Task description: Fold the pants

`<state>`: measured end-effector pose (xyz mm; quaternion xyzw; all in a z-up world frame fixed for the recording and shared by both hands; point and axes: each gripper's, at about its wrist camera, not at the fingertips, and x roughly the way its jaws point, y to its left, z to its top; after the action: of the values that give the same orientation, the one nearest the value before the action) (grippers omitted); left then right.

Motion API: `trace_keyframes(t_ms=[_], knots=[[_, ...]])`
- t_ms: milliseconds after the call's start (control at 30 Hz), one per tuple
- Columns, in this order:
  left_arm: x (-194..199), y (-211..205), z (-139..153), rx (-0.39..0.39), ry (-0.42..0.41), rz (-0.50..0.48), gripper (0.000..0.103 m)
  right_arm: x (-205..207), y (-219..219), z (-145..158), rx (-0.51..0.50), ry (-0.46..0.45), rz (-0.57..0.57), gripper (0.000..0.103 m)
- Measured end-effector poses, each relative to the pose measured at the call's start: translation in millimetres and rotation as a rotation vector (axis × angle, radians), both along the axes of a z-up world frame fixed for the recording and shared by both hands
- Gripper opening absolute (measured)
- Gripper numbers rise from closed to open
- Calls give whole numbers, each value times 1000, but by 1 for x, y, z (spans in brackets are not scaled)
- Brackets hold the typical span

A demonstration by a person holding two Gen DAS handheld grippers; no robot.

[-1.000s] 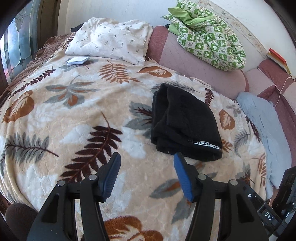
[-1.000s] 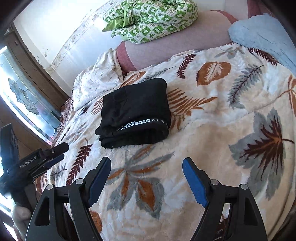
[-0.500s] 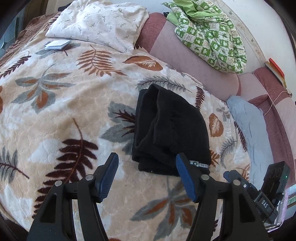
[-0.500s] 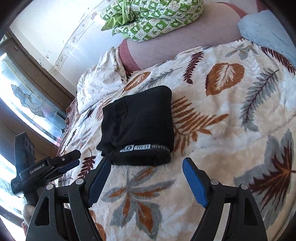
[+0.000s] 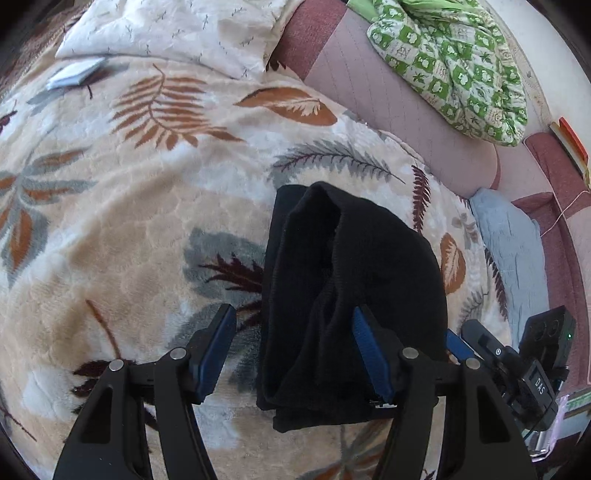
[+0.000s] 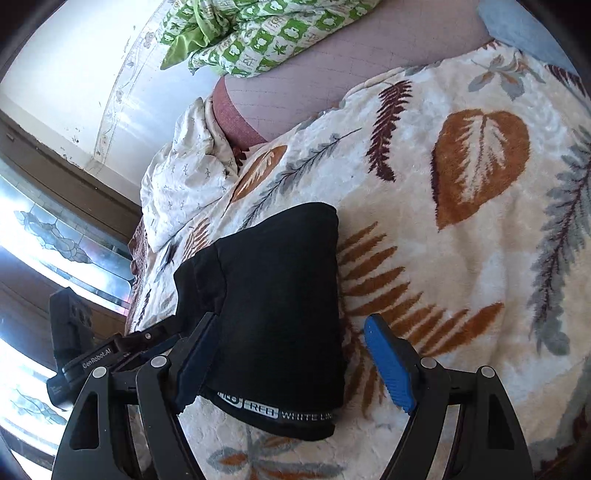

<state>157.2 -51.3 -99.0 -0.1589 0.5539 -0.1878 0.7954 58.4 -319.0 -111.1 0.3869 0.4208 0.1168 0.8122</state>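
Note:
The black pants (image 5: 351, 288) lie folded in a thick bundle on the leaf-patterned blanket (image 5: 122, 221); a white-lettered waistband shows at the near edge in the right wrist view (image 6: 280, 413). My left gripper (image 5: 295, 350) is open, its jaws straddling the bundle's left near part. My right gripper (image 6: 291, 354) is open, its jaws straddling the bundle's near right end (image 6: 273, 314). Neither is closed on the cloth. The right gripper also shows at the far right of the left wrist view (image 5: 517, 362); the left gripper shows at the left of the right wrist view (image 6: 85, 354).
A cream pillow (image 5: 177, 29) and a small white packet (image 5: 74, 72) lie at the bed's far left. A green patterned quilt (image 5: 454, 62) sits on the pink headboard (image 5: 388, 99). A blue cloth (image 5: 513, 251) lies to the right. A window (image 6: 48, 240) is on the left.
Both grippers have moved forward to the folded pants, from well short of them to straddling their near edge. Both have stayed open. The pants have not moved.

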Motion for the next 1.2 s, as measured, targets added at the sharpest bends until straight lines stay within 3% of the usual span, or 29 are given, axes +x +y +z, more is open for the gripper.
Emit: trace_keyframes(t_ms=[200,300,467,500,533,600,633,733,767,1200], knots=[[7,4,-30,-170,81,-12,73,22,1,-26,76,53,9,84],[6,2,-32,-216,69,-20,78,29,3,-34,117,60,18,86],[1,-22,-31,-180,43,-86,80,40,9,-41,165,51,42,90],[1,-29,-29,-154,29,-97,78,42,11,-41,163,48,51,90],[0,-34,-26,-137,17,-108,66,45,13,-41,165,44,63,90],[0,-39,-22,-114,6,-110,58,48,20,-38,186,38,95,81],[-1,-39,-19,-113,1,-104,52,49,23,-33,150,38,98,75],[-3,-35,-10,-139,-9,-92,45,46,23,-22,125,21,105,48],[-4,-33,-7,-159,-9,-91,45,44,20,-19,142,13,105,45],[-37,-16,40,-196,-56,-45,45,17,28,35,95,-93,127,43]])
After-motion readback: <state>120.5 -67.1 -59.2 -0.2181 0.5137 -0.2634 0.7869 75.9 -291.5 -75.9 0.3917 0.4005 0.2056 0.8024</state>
